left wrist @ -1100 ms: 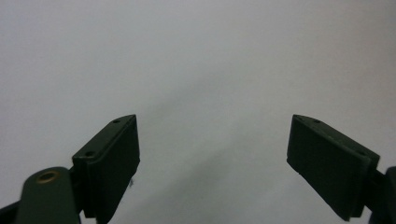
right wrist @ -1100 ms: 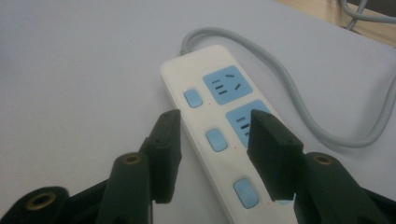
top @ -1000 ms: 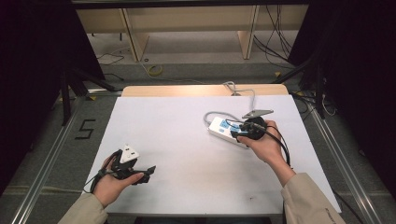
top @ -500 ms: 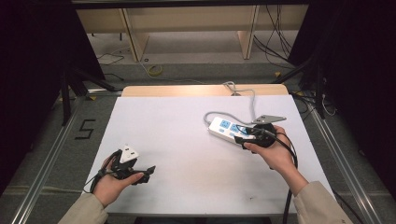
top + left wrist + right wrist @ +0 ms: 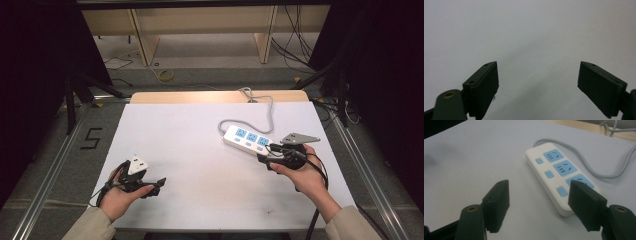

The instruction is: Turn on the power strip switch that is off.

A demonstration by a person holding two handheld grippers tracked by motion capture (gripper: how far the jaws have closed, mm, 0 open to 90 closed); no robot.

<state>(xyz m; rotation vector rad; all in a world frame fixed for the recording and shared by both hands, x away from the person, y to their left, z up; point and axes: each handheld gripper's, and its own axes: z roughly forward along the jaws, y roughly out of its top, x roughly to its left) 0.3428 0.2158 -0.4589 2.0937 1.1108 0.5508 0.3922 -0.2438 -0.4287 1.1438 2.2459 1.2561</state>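
Resting on the white rectangular table top [image 5: 200, 150], toward its right side, is a white plastic power strip with three blue sockets and three blue buttons [image 5: 248, 140]; its grey cable [image 5: 260, 114] loops back off the far edge over a bare wooden strip [image 5: 200, 97]

Right gripper [image 5: 267, 154], black with a grey three-cornered plate on top, sits at the near-right end of the strip. Right gripper view: jaws spread wide, nothing between them, one black jaw pad overlaps the strip's [image 5: 560, 178] near end, the other hangs over bare table. Contact with the strip: cannot tell

Left gripper [image 5: 159, 183] is at the near-left of the table, well apart from the strip, held low in the left hand [image 5: 120, 192]. Left gripper view: jaws wide apart, plain white surface between them

No containers on the table
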